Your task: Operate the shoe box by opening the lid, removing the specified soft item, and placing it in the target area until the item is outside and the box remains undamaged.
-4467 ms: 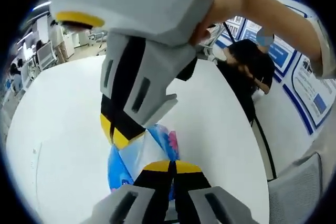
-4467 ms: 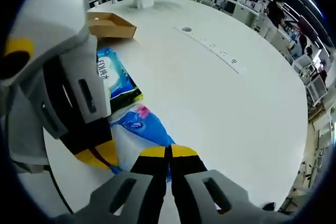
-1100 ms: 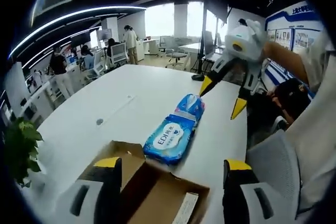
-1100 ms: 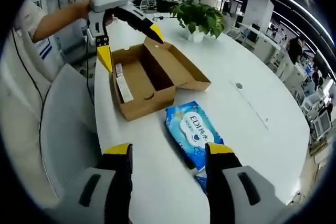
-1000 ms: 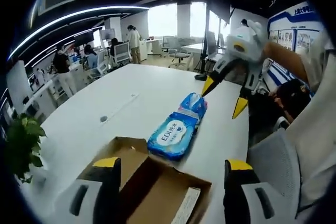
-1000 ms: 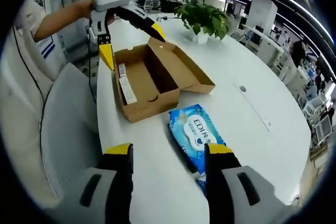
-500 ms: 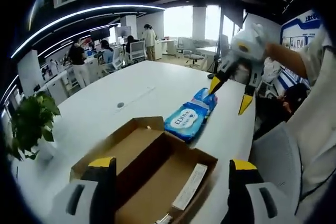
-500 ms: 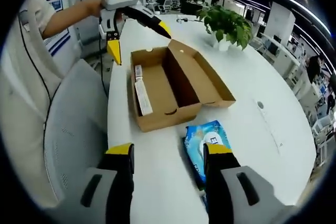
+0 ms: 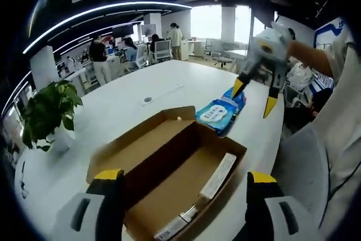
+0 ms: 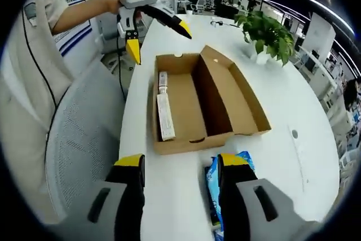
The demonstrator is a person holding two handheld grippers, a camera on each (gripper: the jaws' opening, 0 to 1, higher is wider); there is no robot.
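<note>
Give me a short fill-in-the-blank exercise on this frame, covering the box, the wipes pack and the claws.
1. The shoe box lies on the white table with its lid ____.
2. The blue wipes pack lies ____ the box.
3. The left claw and the right claw both have their jaws ____.
4. A potted ____ stands on the table beyond the box.

Missing words: open; outside; open; plant

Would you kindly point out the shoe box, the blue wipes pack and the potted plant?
shoe box (image 10: 186, 111): right gripper view, inside floor.
blue wipes pack (image 9: 216, 115): left gripper view, printed top face.
potted plant (image 9: 48, 114): left gripper view, leaves.
</note>
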